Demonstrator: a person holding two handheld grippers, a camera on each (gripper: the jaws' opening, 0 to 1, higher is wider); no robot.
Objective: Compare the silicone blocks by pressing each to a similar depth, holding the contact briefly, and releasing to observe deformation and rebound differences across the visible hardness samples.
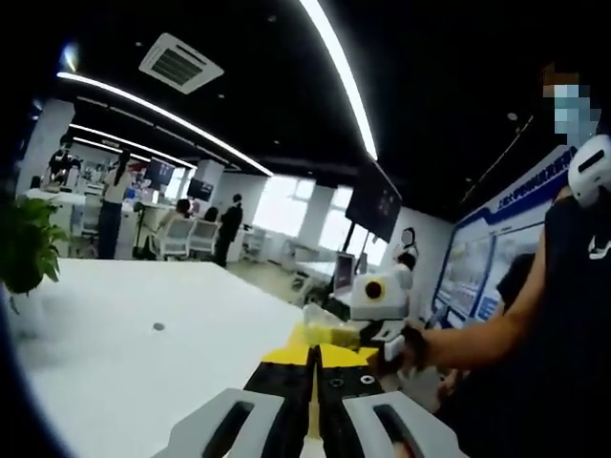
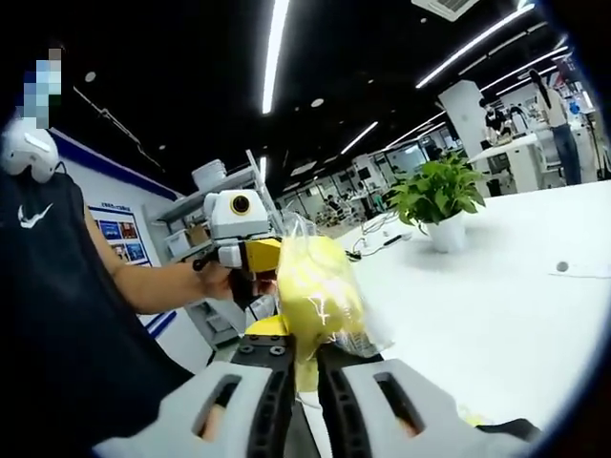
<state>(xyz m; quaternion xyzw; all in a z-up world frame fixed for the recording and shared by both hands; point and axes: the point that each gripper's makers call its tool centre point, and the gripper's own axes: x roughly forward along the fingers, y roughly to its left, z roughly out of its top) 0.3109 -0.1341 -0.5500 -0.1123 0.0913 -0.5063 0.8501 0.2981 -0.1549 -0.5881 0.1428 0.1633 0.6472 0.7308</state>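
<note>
Between my right claw (image 2: 304, 367) jaws sat a yellow block (image 2: 315, 286) wrapped in a clear bag (image 2: 355, 329), lifted off the white desk (image 2: 496, 296). The jaws stood nearly closed, pinching the bag's lower edge and the block's bottom end, so the bulk of the block rose free above the tips. In the left gripper view the same block (image 1: 325, 332) showed small and far ahead, beyond my left claw (image 1: 312, 382), whose jaws looked pressed together with nothing between them; whether a sliver of gap remained I could not tell. My left claw also appeared in the right gripper view (image 2: 250, 256), just beside the block, though I could not say if it touched.

I judged the block soft and springy, light enough to hang from a pinch, with crinkled film making the surface slippery. A hold low on the bag seemed likely to slide, so I thought gripping across the block's middle, flat faces to pads, would serve better for an even press. How hard this sample was compared with others I could not tell; no other samples were clear to me.

Farther out, a plant (image 2: 437, 196) stood on the desk, and a small dark spot (image 1: 158, 327) marked its surface. People (image 1: 229, 227) stood at distant desks under long ceiling lights (image 1: 334, 67).
</note>
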